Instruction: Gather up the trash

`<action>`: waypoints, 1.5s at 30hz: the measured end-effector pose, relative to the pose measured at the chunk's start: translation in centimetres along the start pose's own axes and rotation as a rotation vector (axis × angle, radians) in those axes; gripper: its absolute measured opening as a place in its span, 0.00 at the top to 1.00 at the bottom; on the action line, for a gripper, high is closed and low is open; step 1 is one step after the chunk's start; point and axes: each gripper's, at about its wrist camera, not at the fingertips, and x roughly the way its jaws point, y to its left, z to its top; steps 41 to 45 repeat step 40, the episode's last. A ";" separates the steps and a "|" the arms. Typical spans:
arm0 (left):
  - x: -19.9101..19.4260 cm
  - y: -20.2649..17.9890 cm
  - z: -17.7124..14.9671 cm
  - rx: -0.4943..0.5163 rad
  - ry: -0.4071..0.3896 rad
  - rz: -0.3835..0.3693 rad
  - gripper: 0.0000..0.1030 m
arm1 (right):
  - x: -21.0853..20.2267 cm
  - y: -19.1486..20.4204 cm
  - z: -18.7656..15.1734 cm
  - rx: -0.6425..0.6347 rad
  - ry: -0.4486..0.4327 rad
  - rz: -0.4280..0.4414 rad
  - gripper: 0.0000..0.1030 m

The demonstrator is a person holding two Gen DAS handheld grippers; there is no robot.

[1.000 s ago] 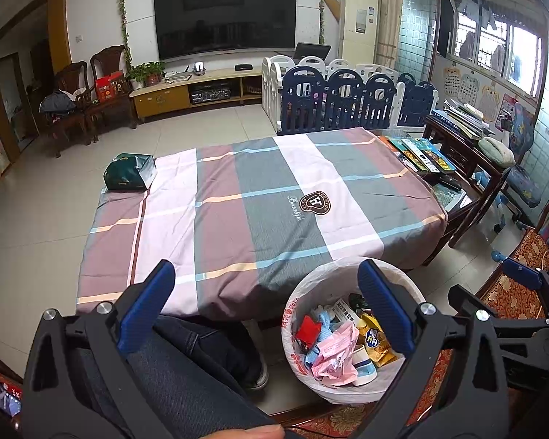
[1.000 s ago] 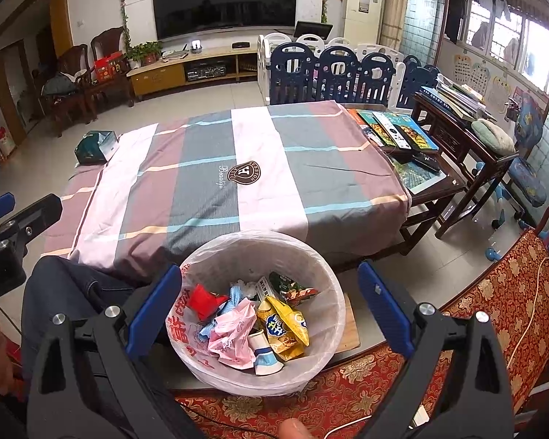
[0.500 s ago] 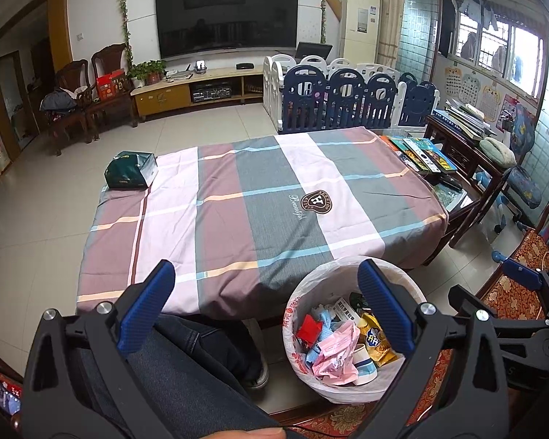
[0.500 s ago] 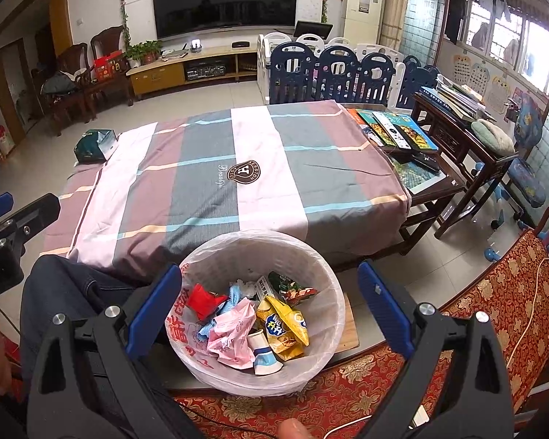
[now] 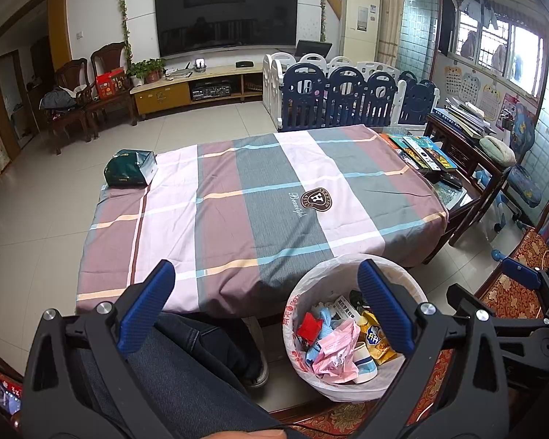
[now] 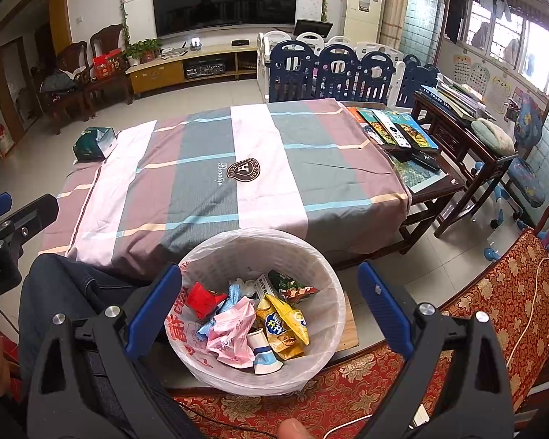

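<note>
while both claws hang over the near edge of the table, status as follows:

left gripper (image 5: 265, 307): blue-padded fingers spread wide, nothing between them – held above the person's dark-jeaned leg (image 5: 186, 366), just left of the bin.

right gripper (image 6: 269, 309): jaws wide apart, holding nothing – poised right over the bin, which sits framed between the two fingers in the right wrist view.

trash bin: round white plastic basket with a translucent bag liner (image 6: 322, 285), red print on the liner's near-left side; standing on the floor just beside the near edge of the table, next to the red patterned rug (image 6: 494, 303).

trash in bin: crumpled pink plastic wrapper (image 6: 230, 329), yellow snack packet (image 6: 287, 323), red wrapper (image 6: 203, 298), green-orange snack bag (image 6: 291, 287), white paper cup with blue band (image 6: 263, 355) lying on its side, light blue scraps – all piled in the bottom, touching one another.

table: low, covered by a plaid cloth in mauve, grey and pale pink stripes (image 5: 238, 197) with a round brown crest logo (image 5: 316, 199) near the middle.

on cloth: dark green tissue pack (image 5: 130, 168) at the far-left corner, well apart from the bin.

right of table: side table with colourful books and a remote (image 6: 395, 130), touching the cloth's edge.
</note>
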 end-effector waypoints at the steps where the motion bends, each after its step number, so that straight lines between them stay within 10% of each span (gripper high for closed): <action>1: 0.0 0.0 0.0 0.000 0.000 0.000 0.03 | 0.0 0.0 0.0 0.000 0.000 0.000 0.08; 36: 1.2 -0.1 -1.0 -0.008 0.036 -0.005 0.03 | 1.1 -0.5 -1.0 0.020 0.015 -0.003 0.08; 45: 4.1 1.5 -0.9 -0.036 0.068 0.056 0.03 | -1.4 -0.4 -0.5 0.039 -0.126 0.043 0.08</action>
